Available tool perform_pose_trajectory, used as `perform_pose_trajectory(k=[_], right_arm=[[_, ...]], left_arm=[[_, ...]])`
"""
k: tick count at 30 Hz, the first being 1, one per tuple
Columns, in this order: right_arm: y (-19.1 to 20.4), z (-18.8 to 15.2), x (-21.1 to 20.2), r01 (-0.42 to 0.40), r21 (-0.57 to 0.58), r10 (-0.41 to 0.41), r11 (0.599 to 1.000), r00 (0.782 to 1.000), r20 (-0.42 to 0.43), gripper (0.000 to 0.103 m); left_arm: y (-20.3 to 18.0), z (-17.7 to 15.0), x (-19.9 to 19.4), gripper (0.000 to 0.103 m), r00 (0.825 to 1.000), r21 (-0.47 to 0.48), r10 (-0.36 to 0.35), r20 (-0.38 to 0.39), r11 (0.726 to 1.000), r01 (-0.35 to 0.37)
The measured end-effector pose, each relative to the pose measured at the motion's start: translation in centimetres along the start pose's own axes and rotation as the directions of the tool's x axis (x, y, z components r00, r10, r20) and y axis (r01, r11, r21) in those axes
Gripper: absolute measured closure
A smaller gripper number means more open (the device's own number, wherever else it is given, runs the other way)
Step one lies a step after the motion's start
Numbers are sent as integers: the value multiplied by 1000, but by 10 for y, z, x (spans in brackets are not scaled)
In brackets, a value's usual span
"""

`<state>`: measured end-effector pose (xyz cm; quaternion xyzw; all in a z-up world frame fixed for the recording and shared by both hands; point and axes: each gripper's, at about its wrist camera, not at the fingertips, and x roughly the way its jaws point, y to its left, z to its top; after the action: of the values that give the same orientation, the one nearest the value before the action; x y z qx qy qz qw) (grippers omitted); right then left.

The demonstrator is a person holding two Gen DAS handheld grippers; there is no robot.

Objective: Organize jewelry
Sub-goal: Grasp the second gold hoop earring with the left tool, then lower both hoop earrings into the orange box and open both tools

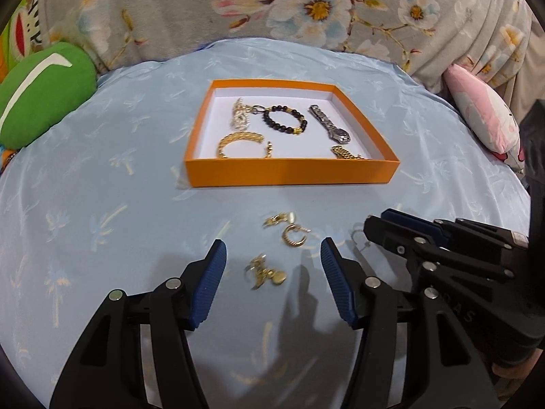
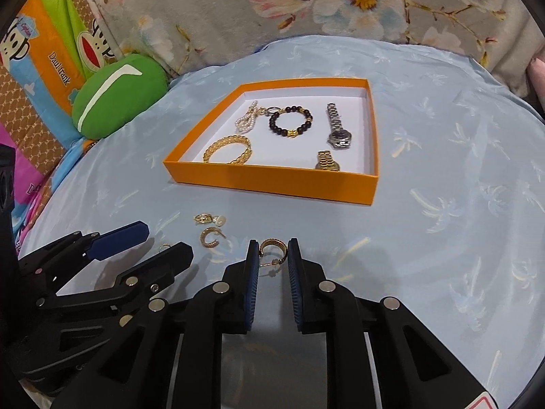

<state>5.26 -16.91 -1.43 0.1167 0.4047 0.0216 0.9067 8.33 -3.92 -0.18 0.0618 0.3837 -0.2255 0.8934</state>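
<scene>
An orange box [image 1: 293, 170] [image 2: 272, 180] with a white floor lies on the light blue cloth. It holds a pearl piece [image 2: 248, 121], a black bead bracelet [image 2: 290, 122], a silver watch [image 2: 338, 126], a gold watch [image 2: 327, 161] and a gold bangle [image 2: 227, 150]. My right gripper [image 2: 272, 243] is shut on a gold hoop earring [image 2: 270, 246], in front of the box. My left gripper [image 1: 274, 248] stands open over loose gold pieces on the cloth: a hoop earring [image 1: 293, 235], a small stud earring [image 1: 279, 220] and a charm piece [image 1: 264, 271]. Nothing is between its pads.
A green cushion [image 2: 119, 93] lies left of the box, and a pink one [image 1: 483, 116] at the right. Floral fabric [image 1: 272, 3] rises behind the cloth. The two grippers sit close side by side, the right gripper [image 1: 374, 221] just right of the left.
</scene>
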Motion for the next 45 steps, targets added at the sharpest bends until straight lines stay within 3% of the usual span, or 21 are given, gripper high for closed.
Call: perform_pose_trajectory(k=[3,7,12,15,30,36,45], right_arm=[[-8,-2,-4,7,14,-7,1000,1000,8,87],[-16,-1,-6,2,34,-3,999,1000,14,87],[-19,-1,-7,-10,45,9,999,1000,16,87],[-19,-1,-6,-13,46,12,999,1000,13,87],[-18,13,-18,-38,30,36,999,998,58,87],[-16,53,-14,-21,-13,22,1000,996,89,87],[-18,97,37,-29,2,29,1000,997,71,87]], left_arm=[[-12,4,12,55,1000,24,2,-24,1000,-1],[-18,7,24,70,999,35,16,-51,999,-14],[-19,8,25,75,999,35,21,-50,999,-19],[-18,7,26,87,999,24,13,-49,1000,-12],[-5,17,-1,87,999,-30,-36,0,999,36],[7,57,-8,87,997,-19,-2,72,1000,3],[19,115,46,87,996,-32,34,85,999,-32]])
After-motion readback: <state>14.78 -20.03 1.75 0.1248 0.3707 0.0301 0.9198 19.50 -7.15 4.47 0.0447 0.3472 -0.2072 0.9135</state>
